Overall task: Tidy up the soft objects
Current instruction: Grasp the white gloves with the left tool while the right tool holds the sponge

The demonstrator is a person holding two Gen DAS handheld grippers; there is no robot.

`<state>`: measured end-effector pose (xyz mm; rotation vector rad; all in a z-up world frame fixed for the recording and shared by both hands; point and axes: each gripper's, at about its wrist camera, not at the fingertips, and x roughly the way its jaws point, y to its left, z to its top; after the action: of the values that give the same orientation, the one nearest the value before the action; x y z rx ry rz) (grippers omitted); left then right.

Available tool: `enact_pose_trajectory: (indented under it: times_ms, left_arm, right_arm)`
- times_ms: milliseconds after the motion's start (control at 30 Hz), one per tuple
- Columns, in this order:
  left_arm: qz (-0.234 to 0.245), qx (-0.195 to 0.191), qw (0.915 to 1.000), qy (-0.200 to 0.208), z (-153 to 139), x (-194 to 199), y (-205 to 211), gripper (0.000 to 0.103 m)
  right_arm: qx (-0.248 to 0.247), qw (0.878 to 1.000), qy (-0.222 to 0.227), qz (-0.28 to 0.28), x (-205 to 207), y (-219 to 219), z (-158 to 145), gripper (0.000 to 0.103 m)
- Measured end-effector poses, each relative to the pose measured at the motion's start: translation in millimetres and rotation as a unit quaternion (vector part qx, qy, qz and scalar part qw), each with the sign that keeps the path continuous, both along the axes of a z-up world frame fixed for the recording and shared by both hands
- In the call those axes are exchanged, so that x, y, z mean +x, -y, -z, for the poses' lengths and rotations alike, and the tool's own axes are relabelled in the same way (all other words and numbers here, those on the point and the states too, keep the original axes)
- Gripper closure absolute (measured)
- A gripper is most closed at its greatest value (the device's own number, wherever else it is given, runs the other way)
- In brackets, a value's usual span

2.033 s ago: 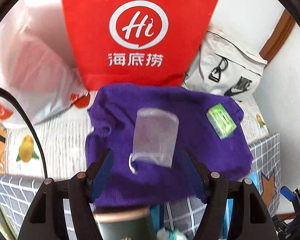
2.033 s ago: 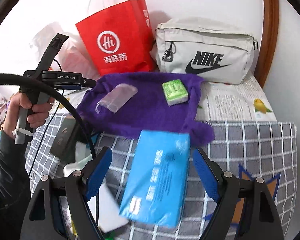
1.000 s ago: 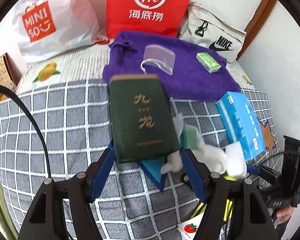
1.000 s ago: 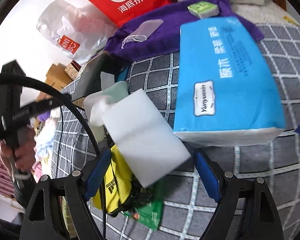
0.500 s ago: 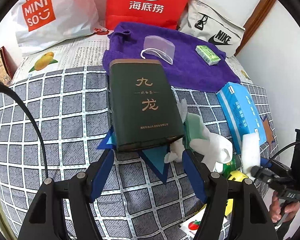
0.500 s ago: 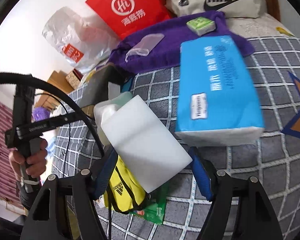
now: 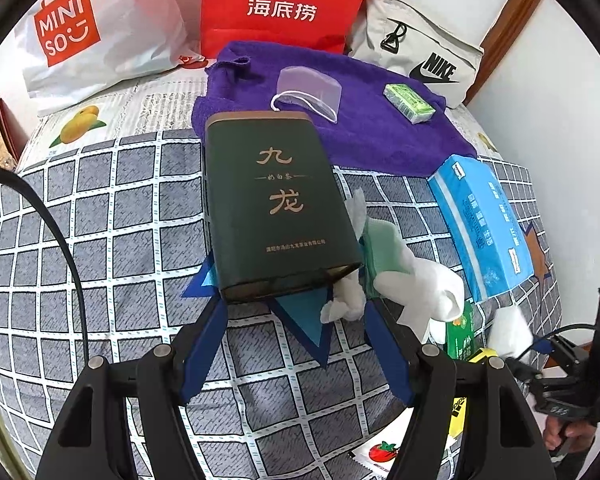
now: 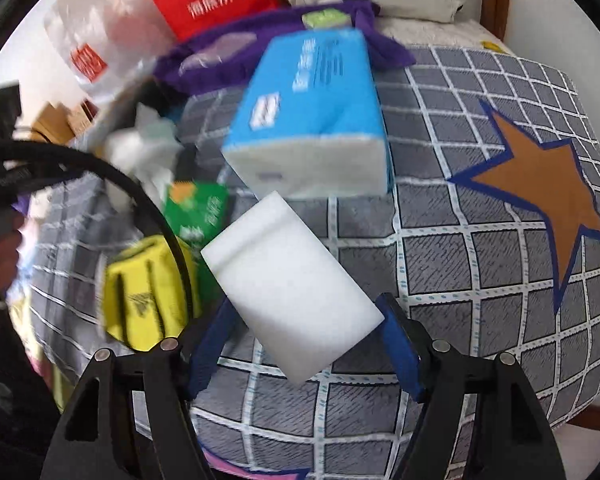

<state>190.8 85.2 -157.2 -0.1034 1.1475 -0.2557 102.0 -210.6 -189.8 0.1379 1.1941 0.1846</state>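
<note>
White sponge [image 8: 290, 286] sits clamped in right hand-held gripper [image 8: 300, 344]; left hand-held gripper [image 7: 294, 344] spread apart.

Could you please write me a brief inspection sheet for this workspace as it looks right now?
Surface: checked grey bedspread.
Job's things: white sponge block, blue tissue pack, purple towel.
Clutter: dark green tin, red paper bag, Nike pouch, yellow packet.
Grippers: right gripper shut on the sponge; left gripper open, empty.
Cables: black cable crosses the left view.
Surroundings: white wall.
</note>
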Motion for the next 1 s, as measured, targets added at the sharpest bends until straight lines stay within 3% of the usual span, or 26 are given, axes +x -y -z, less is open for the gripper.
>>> enact_pose_trajectory:
  times_ms: [67,133,200,400,467,533,600,767,967,1000]
  left_arm:
    - [0.0,0.0,1.0,-0.003,1,1,1,0.034]
    - [0.0,-0.005,0.9999,-0.009,3,1,2,0.034]
    - [0.002,-0.009,0.9999,-0.012,3,0,3,0.034]
    - [0.019,-0.01,0.9997,-0.008,1,-12,11,0.034]
    - [0.031,-0.011,0.9995,-0.002,-4,-19,16,0.034]
    - [0.039,-0.017,0.999,0.009,-10,-28,22,0.034]
    - [0.053,-0.027,0.998,0.022,-15,-35,33,0.034]
    - [0.062,-0.051,0.9959,0.042,-18,-33,57,0.034]
    - [0.058,-0.032,0.9971,0.039,-3,-16,84,0.037]
    - [0.053,-0.035,0.9973,0.036,0,-13,85,0.042]
  right_arm:
    - [-0.009,1.0,0.005,-0.009,0,-1,3,0.029]
    - [-0.016,1.0,0.015,-0.011,2,-1,1,0.018]
    - [-0.027,0.999,0.023,-0.014,4,-2,2,0.015]
    - [-0.023,0.998,0.041,-0.039,14,-10,7,0.015]
    - [-0.016,0.997,0.053,-0.048,11,-10,7,0.021]
    - [-0.002,0.997,0.049,-0.06,7,-10,6,0.037]
    - [0.011,0.997,0.045,-0.066,3,-7,4,0.041]
    - [0.021,0.996,0.054,-0.068,-7,-1,-5,0.045]
    - [0.032,0.995,0.061,-0.07,-15,7,-13,0.046]
    - [0.033,0.995,0.061,-0.07,-15,9,-13,0.046]
